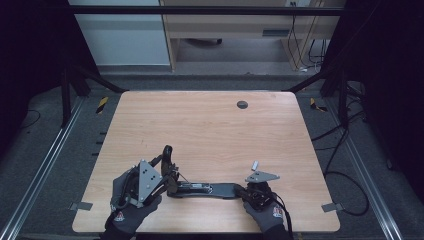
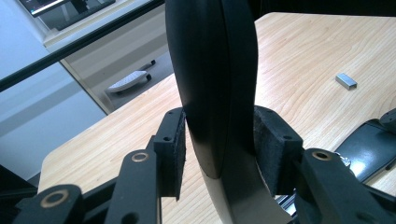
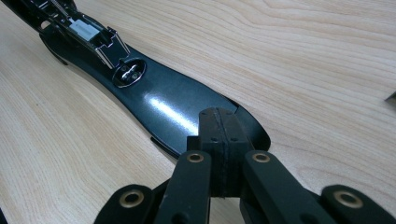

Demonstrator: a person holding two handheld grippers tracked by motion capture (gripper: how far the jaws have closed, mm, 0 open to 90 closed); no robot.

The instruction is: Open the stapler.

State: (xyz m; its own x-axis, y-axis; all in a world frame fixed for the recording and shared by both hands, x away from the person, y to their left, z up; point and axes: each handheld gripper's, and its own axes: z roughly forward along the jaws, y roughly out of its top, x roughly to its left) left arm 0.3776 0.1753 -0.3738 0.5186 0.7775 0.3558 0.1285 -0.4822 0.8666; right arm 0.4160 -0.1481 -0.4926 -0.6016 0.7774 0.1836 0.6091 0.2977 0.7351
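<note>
Left gripper (image 2: 219,154) clamps the stapler's raised top arm (image 2: 212,84), right gripper (image 3: 219,140), jaws closed, pins its base (image 3: 154,107); next: load the staple strip (image 2: 346,80).

Black stapler (image 1: 200,189) — opened out, top arm (image 2: 212,84) upright

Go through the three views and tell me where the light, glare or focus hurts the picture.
High view: dim and grainy, the sides black, the stapler a dark shape on the table. Left gripper view: the stapler's raised arm stands so near that its edges blur, while the staple strip beyond reads sharp. Right gripper view: well lit; a bright streak of glare lies on the glossy stapler base.
</note>
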